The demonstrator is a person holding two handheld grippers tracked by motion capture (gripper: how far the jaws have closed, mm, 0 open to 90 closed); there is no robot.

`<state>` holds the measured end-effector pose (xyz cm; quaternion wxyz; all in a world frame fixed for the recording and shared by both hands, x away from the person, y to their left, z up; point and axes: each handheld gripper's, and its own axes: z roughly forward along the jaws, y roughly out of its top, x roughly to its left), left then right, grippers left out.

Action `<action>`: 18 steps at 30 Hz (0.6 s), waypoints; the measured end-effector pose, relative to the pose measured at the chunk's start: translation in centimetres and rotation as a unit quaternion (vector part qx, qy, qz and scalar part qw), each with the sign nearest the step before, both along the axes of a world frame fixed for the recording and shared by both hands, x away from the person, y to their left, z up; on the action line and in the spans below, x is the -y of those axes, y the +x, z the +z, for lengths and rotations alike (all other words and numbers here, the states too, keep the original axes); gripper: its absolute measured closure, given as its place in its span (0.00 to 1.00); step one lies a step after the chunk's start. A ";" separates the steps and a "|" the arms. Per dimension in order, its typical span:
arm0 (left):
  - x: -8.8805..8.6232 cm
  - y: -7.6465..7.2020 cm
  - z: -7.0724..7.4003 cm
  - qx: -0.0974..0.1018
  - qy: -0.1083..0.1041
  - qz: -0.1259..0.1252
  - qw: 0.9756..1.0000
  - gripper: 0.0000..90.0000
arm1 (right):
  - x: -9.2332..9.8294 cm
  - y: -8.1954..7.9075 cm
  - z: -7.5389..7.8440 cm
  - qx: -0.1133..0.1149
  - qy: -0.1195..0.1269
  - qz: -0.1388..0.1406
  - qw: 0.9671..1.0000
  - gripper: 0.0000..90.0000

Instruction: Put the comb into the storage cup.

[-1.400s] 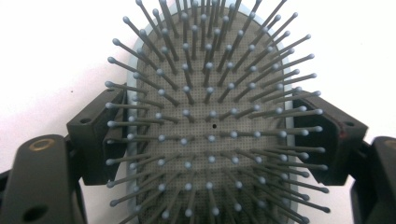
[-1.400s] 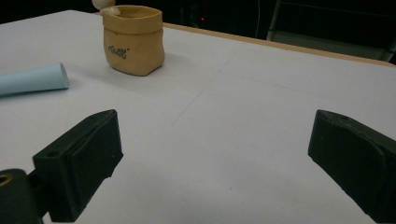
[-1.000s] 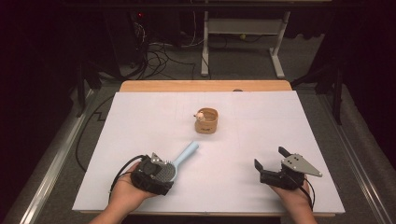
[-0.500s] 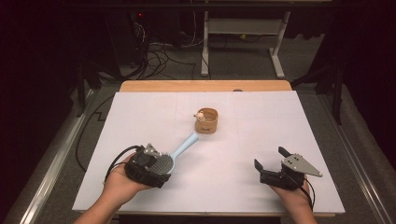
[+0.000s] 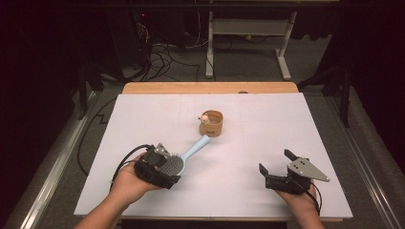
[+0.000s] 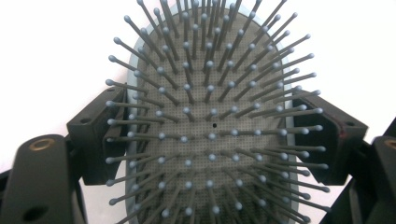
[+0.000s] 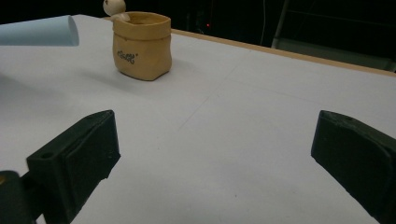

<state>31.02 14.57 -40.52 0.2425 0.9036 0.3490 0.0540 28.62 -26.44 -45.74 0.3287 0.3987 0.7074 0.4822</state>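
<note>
The hairbrush (image 5: 184, 157) sits clamped by its oval head in the left gripper (image 5: 160, 167), whose two black jaws press against the head's opposite sides while the grey bristles (image 6: 210, 126) stand up toward that gripper's camera. From the gripper the pale blue handle (image 5: 200, 143) reaches away toward the middle of the counter (image 5: 267, 124), its tip just short of a small tan pot (image 5: 212, 124); in the right gripper view the handle's end (image 7: 42, 30) hangs clear above the white surface with a shadow beneath it. The person's left hand (image 5: 126, 183) carries this gripper near the counter's near-left corner, a black cable looping from it. The tan pot (image 7: 142, 44) stands upright around the counter's middle, with a small round pale figure (image 5: 204, 117) at its rim. Well apart, near the near-right corner, the right gripper (image 5: 277, 167) rests in the person's right hand (image 5: 301, 202) with its jaws spread wide and nothing between them, aimed across the bare surface toward the pot.
</note>
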 end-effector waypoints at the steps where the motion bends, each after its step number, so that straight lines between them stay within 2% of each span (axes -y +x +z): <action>1: 0.2 0.0 0.0 0.001 0.000 -0.003 1.000 0.23 | 0.0 0.0 0.0 0.000 0.000 0.000 1.000 0.01; 14: 2.8 0.7 -0.6 -0.003 -0.002 -0.037 0.999 0.23 | -1.6 1.0 0.1 0.002 -0.026 0.022 0.999 0.00; 18: 3.4 1.0 -0.5 -0.003 -0.007 -0.040 0.999 0.23 | -2.4 1.6 0.3 0.012 -0.042 0.026 0.999 0.00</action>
